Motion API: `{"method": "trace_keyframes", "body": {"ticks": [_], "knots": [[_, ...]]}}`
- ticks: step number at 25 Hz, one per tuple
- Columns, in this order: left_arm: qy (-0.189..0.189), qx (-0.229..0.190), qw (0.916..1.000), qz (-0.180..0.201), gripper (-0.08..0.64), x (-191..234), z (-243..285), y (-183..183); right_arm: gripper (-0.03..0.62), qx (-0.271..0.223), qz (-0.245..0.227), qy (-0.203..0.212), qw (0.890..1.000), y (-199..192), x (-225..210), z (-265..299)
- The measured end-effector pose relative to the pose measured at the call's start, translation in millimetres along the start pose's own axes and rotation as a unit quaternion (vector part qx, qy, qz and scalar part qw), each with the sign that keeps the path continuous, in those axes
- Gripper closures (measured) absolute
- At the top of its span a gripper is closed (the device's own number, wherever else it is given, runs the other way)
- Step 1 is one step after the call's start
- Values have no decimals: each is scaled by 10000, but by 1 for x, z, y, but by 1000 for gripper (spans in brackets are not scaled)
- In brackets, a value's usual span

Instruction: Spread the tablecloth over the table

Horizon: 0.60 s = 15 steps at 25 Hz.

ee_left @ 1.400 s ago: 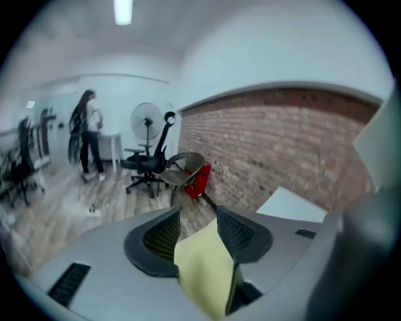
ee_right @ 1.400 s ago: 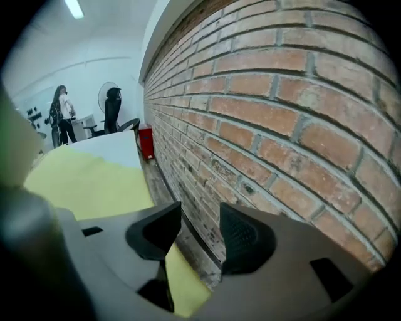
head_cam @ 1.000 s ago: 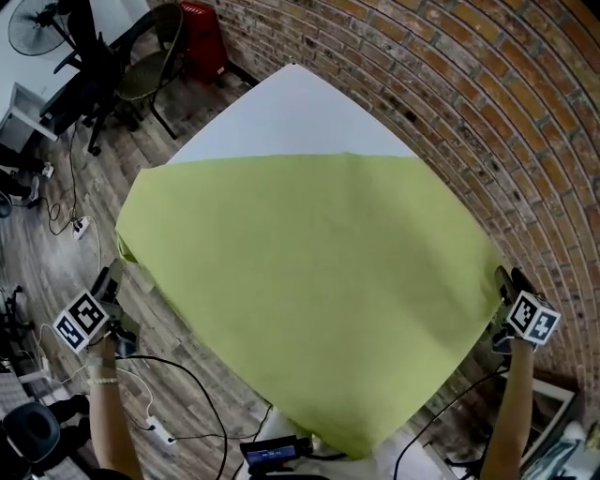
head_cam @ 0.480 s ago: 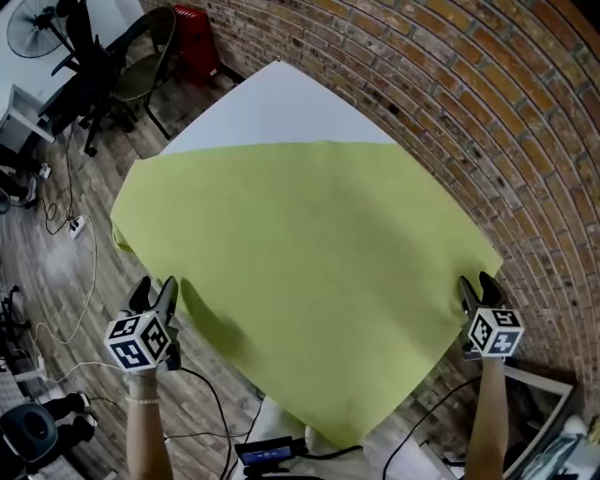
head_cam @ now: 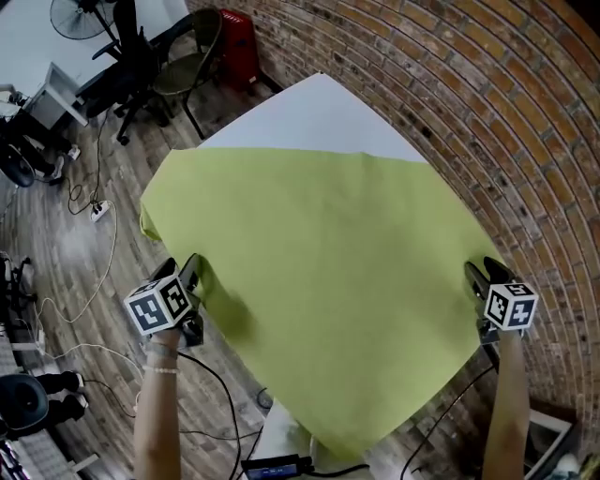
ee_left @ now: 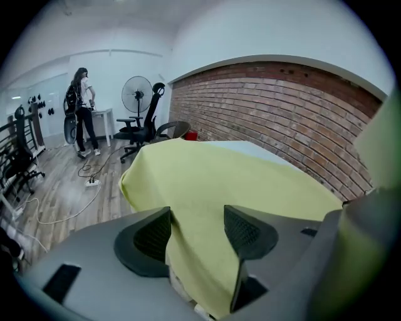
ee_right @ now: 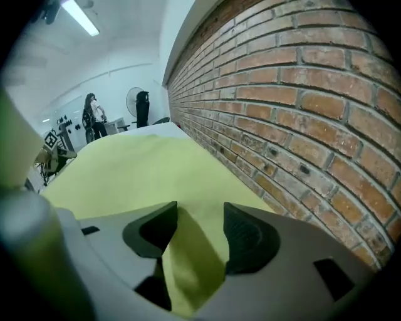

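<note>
While the left arm (head_cam: 155, 412) and right arm (head_cam: 506, 412) reach in from the bottom of the head view, left gripper (head_cam: 193, 269): low at the near left edge of the tablecloth (head_cam: 319, 253), fingers (ee_left: 150, 235) apart and just been opening. The yellow-green edge runs loose through the gap, nothing pinching it.
Right gripper (head_cam: 477, 273): at the near right edge, close beside the brick wall (head_cam: 506, 122). Its fingers (ee_right: 247, 235) are wide, just been opening too. A fold of cloth stands between them and the pads aren't pressing on it.
Near corner of the cloth: hangs off the counter (head_cam: 314, 112) toward the person, drooping between the two arms.
Tablecloth: lying over most of the counter, fairly flat with a few soft creases. The left corner spills over the side.
Counter: white, bare only at the far corner, a triangle beyond the cloth's straight far edge.
Floor (head_cam: 84, 253): wood planks on the left, with cables and a power strip (head_cam: 98, 211) trailing across.
Far left: a dark chair (head_cam: 192, 61) and a red unit (head_cam: 239, 42) by the wall, and a standing fan (head_cam: 80, 17) further out.
Farthest off, in the left gripper view: a person (ee_left: 83, 113) standing by a white desk.
</note>
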<state>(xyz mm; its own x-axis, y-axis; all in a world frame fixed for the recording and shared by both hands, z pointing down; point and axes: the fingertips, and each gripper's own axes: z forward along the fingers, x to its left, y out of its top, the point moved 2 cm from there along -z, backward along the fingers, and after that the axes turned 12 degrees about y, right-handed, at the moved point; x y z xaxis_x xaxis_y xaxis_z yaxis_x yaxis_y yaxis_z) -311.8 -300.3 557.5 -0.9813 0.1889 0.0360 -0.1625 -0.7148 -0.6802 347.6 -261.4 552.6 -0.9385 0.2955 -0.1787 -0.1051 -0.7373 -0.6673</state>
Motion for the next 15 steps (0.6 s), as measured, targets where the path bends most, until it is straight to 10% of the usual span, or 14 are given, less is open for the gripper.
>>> {"method": "trace_keyframes", "body": {"ticks": [7,15], "knots": [[-95,66,9982,-586,276,10,11,11,393,-72,168,-223,9996,15,7,14],[51,17,9991,-426,272,18,28,31,416,-69,45,-475,9988,39,6,36]]}}
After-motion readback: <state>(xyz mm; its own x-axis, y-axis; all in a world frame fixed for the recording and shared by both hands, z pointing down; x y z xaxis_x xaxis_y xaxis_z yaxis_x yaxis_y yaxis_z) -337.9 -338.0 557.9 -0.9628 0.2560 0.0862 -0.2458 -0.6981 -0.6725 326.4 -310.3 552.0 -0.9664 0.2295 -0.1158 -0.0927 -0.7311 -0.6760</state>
